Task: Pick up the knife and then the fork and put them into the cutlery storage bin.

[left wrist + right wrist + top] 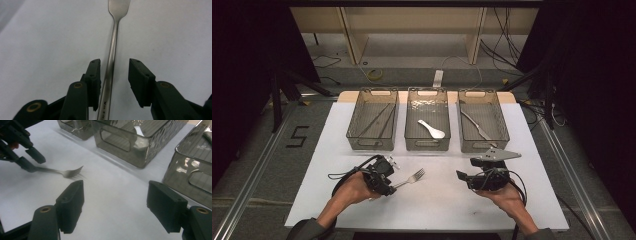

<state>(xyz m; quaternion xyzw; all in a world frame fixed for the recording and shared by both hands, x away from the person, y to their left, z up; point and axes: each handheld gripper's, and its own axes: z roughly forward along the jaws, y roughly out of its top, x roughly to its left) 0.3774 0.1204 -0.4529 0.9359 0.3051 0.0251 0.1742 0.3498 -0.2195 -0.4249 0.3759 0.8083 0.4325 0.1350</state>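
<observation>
Fork (411, 178) lies on near counter (442, 200); my left gripper (113, 75) straddles its handle, jaws not yet clamped, seemingly. Right gripper (120, 202) gapes, empty. Fork remains unsorted; far trays (427, 122) already hold cutlery.

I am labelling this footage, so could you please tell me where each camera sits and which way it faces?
High view: above the person's side, looking forward and down on the white table, three smoky clear plastic bins, both forearms, left tongs, right tongs.
Left gripper view: on the left tongs, looking along the silver metal fork lying between its open jaws.
Right gripper view: on the right tongs, facing the bins; jaws open, empty.
All three share the fork.
</observation>
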